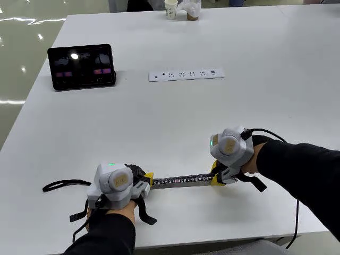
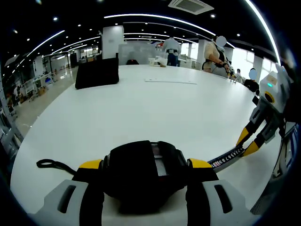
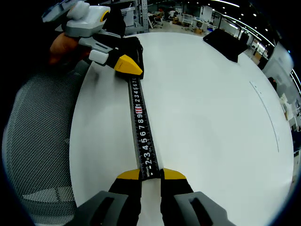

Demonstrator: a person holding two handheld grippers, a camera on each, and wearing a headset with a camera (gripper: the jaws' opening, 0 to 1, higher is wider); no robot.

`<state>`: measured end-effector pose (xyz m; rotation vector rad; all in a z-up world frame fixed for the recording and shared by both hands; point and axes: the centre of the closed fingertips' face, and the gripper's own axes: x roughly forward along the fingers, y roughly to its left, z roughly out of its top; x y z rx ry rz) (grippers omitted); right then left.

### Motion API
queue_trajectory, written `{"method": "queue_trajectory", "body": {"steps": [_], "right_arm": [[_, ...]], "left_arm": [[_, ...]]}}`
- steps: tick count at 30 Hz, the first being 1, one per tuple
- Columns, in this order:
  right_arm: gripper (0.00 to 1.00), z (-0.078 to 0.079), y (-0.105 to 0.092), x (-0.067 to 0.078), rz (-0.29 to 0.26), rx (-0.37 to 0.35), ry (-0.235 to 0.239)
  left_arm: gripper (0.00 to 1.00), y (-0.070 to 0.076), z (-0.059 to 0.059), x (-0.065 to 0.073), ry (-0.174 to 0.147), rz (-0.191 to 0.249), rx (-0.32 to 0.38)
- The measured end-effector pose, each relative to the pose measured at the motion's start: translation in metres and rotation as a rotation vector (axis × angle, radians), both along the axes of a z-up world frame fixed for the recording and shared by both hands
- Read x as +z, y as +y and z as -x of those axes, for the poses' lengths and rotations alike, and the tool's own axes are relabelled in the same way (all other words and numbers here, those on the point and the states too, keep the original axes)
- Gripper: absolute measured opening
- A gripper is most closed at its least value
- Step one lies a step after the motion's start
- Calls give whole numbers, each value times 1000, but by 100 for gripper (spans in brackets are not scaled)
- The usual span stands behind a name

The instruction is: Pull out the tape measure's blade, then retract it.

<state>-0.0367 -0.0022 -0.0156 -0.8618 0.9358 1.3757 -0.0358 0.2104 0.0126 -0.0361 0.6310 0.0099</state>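
The black tape measure case (image 2: pixel 143 172) sits clamped between the yellow-tipped jaws of my left gripper (image 2: pixel 145 165), low on the white table (image 1: pixel 175 117). Its dark blade (image 1: pixel 182 180) with white numbers runs flat along the table toward the right. My right gripper (image 3: pixel 151 174) is shut on the blade's free end, near the 1 and 2 marks. In the head view the left gripper (image 1: pixel 144 183) holds the case (image 1: pixel 137 173) at lower left and the right gripper (image 1: pixel 217 178) pinches the blade tip at lower right. A black wrist strap (image 1: pixel 62 184) trails left of the case.
A black tablet (image 1: pixel 81 66) stands at the back left. A white power strip (image 1: pixel 186 75) lies across the middle of the table. Paper cups (image 1: pixel 171 8) stand at the far edge. A grey mesh chair (image 3: pixel 37 150) is beside the table's near edge. People stand at the far side.
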Motion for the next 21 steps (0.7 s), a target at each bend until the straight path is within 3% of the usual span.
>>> {"method": "queue_trajectory", "body": {"steps": [21], "right_arm": [[12, 3, 16, 0, -14, 3, 7]], "left_arm": [[66, -1, 0, 2, 0, -4, -4]]}}
